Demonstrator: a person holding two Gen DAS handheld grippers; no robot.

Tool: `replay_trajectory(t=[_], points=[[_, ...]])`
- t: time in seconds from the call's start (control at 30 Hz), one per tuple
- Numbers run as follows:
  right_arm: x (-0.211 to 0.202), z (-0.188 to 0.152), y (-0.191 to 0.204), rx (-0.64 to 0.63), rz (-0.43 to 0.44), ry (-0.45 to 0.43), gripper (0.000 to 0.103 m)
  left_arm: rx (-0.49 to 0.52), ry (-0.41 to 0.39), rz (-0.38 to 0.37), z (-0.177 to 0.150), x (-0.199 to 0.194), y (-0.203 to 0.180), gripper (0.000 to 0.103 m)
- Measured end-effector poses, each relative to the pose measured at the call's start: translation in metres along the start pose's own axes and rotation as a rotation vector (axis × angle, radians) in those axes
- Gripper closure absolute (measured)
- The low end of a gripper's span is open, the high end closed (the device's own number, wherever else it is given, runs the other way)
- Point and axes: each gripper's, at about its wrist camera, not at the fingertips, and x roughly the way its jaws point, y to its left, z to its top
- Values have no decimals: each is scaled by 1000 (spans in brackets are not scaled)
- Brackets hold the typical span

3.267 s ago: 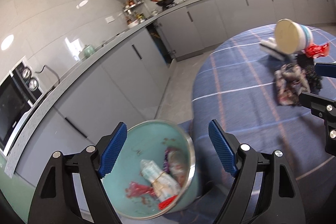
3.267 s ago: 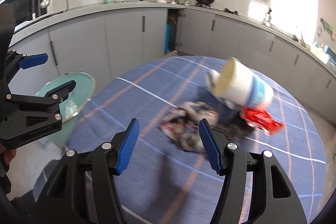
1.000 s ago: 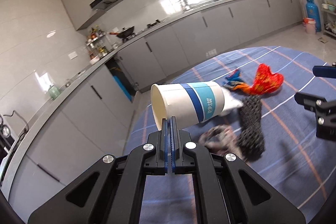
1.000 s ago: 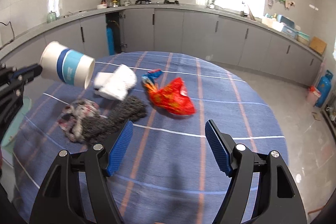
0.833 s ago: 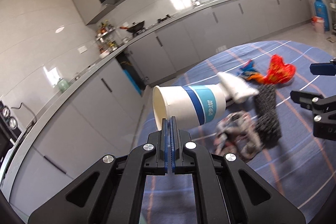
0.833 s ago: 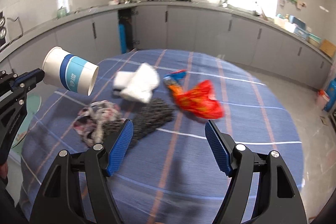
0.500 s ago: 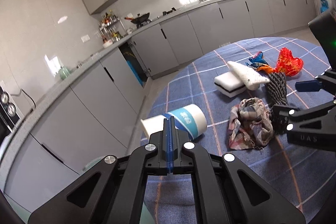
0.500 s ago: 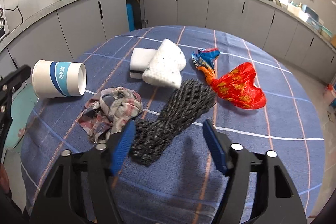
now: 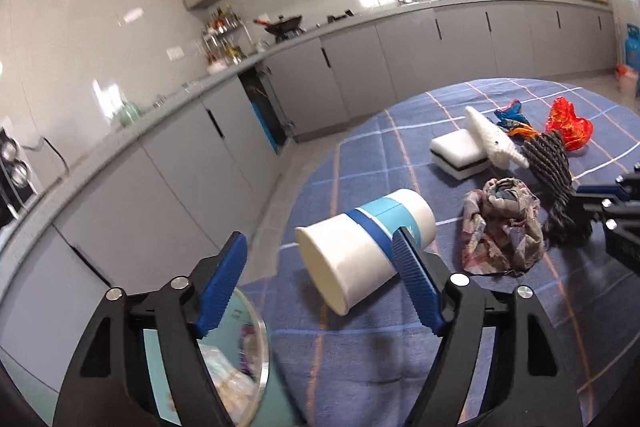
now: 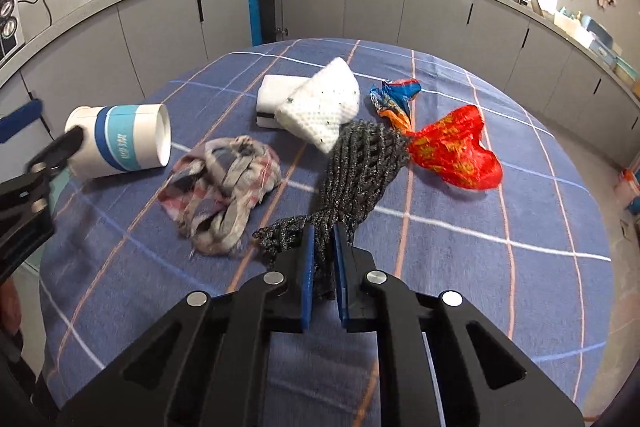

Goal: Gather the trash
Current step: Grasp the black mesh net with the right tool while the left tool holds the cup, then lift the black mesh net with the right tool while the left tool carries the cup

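The left gripper [image 9: 320,287] jaws are opening, releasing the paper cup [image 9: 366,253] at lower centre; it may roll off the table [image 9: 400,367]. The right gripper [image 10: 322,267] clamps the dark mesh [image 10: 356,171]; a thin pinch may slip.

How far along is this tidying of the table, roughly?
Early, it seems. The metal-rimmed teal bin below the table's edge already holds some wrappers. In hand: the right gripper is shut on the dark grey foam net; the left gripper is opening beside the white paper cup with blue bands. Still on the blue checked tablecloth: that cup, a plaid rag, a white sponge, a white net and a red wrapper.
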Motion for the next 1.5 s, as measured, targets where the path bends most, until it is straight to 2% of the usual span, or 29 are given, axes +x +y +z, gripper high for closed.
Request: replay_trajectory(t=[0.1, 0.17, 0.2, 0.27, 0.3, 0.37, 0.5, 0.67, 0.73, 0.77, 0.8, 0.83, 0.87, 0.93, 1.13, 1.33, 1.43, 1.5], points=[[-4, -5, 0, -6, -10, 0, 92, -8, 19, -26, 0, 8, -4, 29], [-6, -5, -3, -5, -18, -6, 92, 0, 27, -42, 1, 11, -10, 39], [-8, -6, -4, -10, -25, -9, 92, 6, 33, -56, 1, 12, -13, 56], [-9, -8, -5, -8, -27, -12, 92, 20, 24, -67, 1, 10, -18, 76], [-9, -8, -6, -6, -27, -14, 92, 29, 24, -77, 2, 9, -19, 98], [-12, -9, -6, -7, -30, -24, 92, 32, 36, -93, 2, 8, -21, 102], [-19, -10, -5, -14, -31, -48, 93, 49, 32, -86, -1, 6, -23, 102], [-28, -9, -7, -8, -36, -68, 93, 41, -1, -75, 2, -4, -19, 102], [-32, -8, -7, -9, -39, -76, 93, 30, -25, -48, 5, -9, -16, 102], [-33, -8, -7, -9, -41, -78, 93, 22, -35, -33, 7, -10, -14, 101], [-34, -8, -8, -9, -43, -79, 93, 15, -35, -29, 9, -10, -14, 74], [-35, -9, -8, -9, -47, -80, 93, 7, -35, -17, 11, -10, -13, 19], [-35, -10, -7, -9, -49, -79, 93, -12, -66, 16, 13, -11, -12, 4], [-35, -10, -7, -10, -55, -78, 93, -11, -98, 6, 17, -11, -14, 4], [-32, -8, -9, -11, -62, -71, 93, 15, -69, -62, 38, 17, -22, 4], [-19, 8, -16, -8, -149, -70, 93, 45, -56, -118, 58, 41, -34, 4], [-10, 17, -18, -3, -148, -67, 93, 50, -30, -171, 63, 53, -39, 4], [0, 23, -21, 6, -153, -58, 93, 55, -26, -174, 63, 57, -40, 4]])
